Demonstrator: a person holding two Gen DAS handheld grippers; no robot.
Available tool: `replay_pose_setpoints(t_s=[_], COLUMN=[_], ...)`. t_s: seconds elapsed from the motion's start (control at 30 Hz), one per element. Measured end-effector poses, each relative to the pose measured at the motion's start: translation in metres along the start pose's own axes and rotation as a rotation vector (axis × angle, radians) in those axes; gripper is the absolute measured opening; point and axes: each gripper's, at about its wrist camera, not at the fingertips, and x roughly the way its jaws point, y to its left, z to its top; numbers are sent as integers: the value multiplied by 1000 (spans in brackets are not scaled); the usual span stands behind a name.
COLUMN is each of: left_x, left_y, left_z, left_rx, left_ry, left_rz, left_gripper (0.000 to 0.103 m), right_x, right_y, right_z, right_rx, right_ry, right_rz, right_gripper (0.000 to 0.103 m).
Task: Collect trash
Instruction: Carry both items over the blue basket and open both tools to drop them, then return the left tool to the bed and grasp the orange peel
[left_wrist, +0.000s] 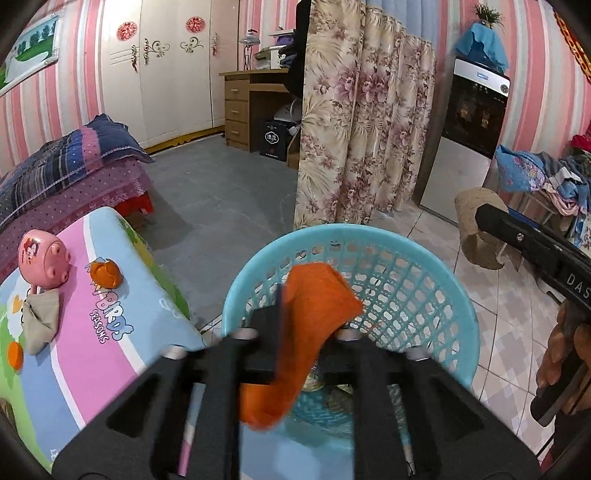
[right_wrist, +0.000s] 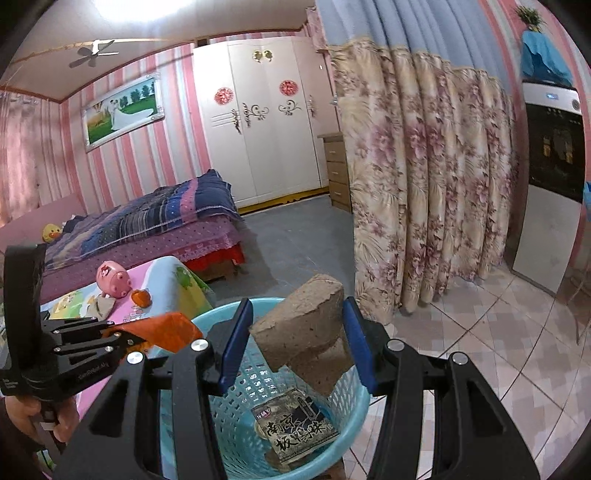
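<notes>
A light blue plastic basket (left_wrist: 417, 284) stands on the floor beside a low table; it also shows in the right wrist view (right_wrist: 354, 410). My left gripper (left_wrist: 291, 332) is shut on an orange wrapper (left_wrist: 314, 310) and holds it over the basket; the wrapper shows in the right wrist view (right_wrist: 173, 328) too. My right gripper (right_wrist: 297, 339) is shut on a brown cardboard tube piece (right_wrist: 306, 332) above the basket, also seen in the left wrist view (left_wrist: 476, 225). A dark printed packet (right_wrist: 295, 428) lies inside the basket.
The low table with a cartoon cover (left_wrist: 92, 332) holds a pink pig toy (left_wrist: 42, 260), an orange peel (left_wrist: 107, 273), a crumpled beige paper (left_wrist: 40, 317) and an orange cap (left_wrist: 14, 354). A bed (left_wrist: 74, 173), floral curtain (left_wrist: 362, 129) and water dispenser (left_wrist: 465, 136) stand behind.
</notes>
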Motion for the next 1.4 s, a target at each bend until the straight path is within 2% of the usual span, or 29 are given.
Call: replay_pose_setpoints(t_s=[0.03, 0.07, 0.13, 0.27, 0.43, 0.63, 0.83, 0.9, 1.0, 1.1, 1.27, 1.4], left_x=[-1, -4, -10, -21, -39, -62, -91, -101, -119, -132, -151, -162], left_y=[1, 2, 5, 19, 36, 67, 110, 126, 154, 176, 202, 217], left_z=[0, 1, 2, 3, -1, -6, -16, -22, -35, -49, -71, -87], left_rx=[-1, -2, -2, -28, -56, -101, -148, -161, -194, -213, -230, -290], left_ry=[-7, -19, -30, -50, -90, -112, -121, -121, -117, -103, -89, -87], left_rz=[8, 16, 22, 41, 119, 197, 282, 313, 368, 414, 479, 476], left_gripper=[51, 60, 65, 85, 96, 97, 97, 97, 97, 97, 97, 97], right_x=[0, 1, 1, 3, 7, 14, 24, 27, 29, 28, 25, 22], right_y=[0, 2, 1, 8, 20, 31, 45, 48, 53, 61, 82, 105], right_z=[0, -1, -1, -6, -12, -16, -17, -18, -19, -19, -23, -33], right_rx=[1, -1, 0, -2, -17, -14, -15, -7, -4, -7, -49, -110], right_ry=[2, 2, 2, 9, 22, 25, 20, 18, 15, 13, 19, 31], right_rz=[1, 0, 3, 8, -1, -8, -31, -39, -53, -66, -46, -37], right_gripper=[50, 50, 50, 50, 50, 52, 62, 76, 88, 94, 97, 98])
